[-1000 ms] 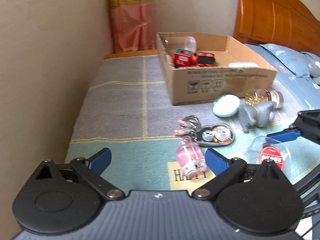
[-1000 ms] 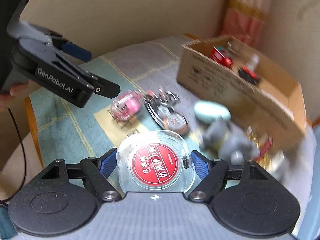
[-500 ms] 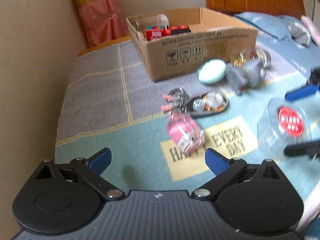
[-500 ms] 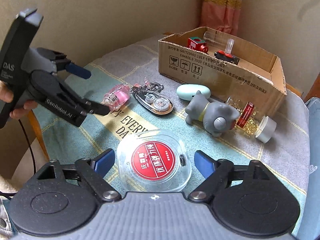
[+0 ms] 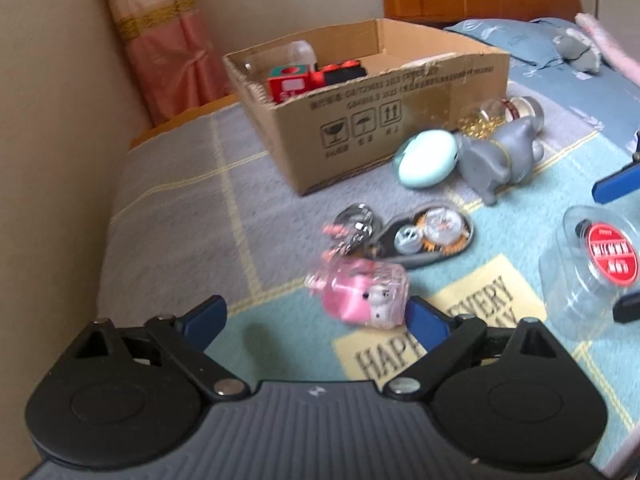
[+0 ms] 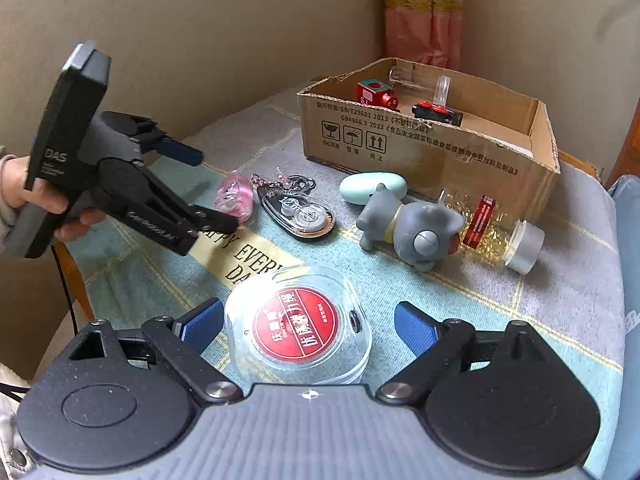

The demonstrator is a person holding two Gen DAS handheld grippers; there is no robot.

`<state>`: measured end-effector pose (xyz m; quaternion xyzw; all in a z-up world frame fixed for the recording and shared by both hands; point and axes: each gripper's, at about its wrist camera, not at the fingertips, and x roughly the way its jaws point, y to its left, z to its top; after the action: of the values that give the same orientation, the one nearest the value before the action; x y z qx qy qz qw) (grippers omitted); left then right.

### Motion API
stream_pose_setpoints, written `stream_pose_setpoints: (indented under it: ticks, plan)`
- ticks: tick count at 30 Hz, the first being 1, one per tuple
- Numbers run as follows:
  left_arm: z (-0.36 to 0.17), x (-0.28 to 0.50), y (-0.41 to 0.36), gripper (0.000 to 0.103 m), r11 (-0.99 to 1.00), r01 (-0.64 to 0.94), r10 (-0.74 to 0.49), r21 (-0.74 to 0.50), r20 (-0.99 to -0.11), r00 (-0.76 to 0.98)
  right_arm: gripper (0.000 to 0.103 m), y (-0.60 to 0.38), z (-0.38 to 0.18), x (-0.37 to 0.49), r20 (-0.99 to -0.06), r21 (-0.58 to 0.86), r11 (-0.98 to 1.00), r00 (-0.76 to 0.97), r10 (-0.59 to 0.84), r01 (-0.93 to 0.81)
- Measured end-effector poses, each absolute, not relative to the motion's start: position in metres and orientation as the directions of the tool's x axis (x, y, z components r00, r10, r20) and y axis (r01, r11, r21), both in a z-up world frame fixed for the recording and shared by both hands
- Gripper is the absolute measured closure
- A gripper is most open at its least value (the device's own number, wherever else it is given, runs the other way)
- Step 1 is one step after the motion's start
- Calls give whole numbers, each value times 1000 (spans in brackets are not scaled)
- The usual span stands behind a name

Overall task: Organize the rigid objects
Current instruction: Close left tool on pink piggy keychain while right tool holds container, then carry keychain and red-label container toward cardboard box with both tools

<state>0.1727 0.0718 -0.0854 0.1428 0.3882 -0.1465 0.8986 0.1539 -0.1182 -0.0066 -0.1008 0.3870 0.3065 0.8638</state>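
- The pink charm (image 5: 360,300) is coming out smeary in the left wrist view, and the left claw (image 5: 316,322) is covering its near corner with one blue pad.
- The right claw (image 5: 616,240) is getting chopped off by that view's right edge, only bits of its fingers showing.
- The keyring bunch (image 5: 352,228) is blurring into a tangle.
- The person's hand (image 6: 36,200) is running off the left edge in the right wrist view.
- The box print (image 6: 420,136) is looking too tiny to read.

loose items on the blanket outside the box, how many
6: pink charm, tape dispenser keychain, mint case, grey toy, bead jar, clear round case. More may be hidden.
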Motion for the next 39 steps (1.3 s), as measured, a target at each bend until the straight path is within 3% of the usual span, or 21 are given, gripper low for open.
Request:
stream_pose_setpoints:
  ticks: [4, 13, 24, 30, 39]
  plan:
    - [-84, 181, 70, 31, 914, 397, -208, 87, -739, 641, 8, -118, -6, 153, -731, 59, 791, 513, 450, -609]
    - [-84, 180, 68, 46, 926, 376, -237, 25, -738, 632, 2, -109, -14, 158, -749, 27, 763, 493, 444, -646]
    - [-83, 182, 68, 46, 936, 353, -242, -8, -743, 624, 3, -92, -32, 167, -782, -2, 739, 461, 418, -674]
    - [-82, 181, 68, 53, 939, 343, -246, -24, -745, 620, 21, -90, -32, 163, -790, -24, 737, 465, 400, -675]
    - [-65, 174, 67, 53, 927, 375, -256, -19, -764, 593, 21, -99, -20, 162, -795, -44, 740, 472, 380, -671]
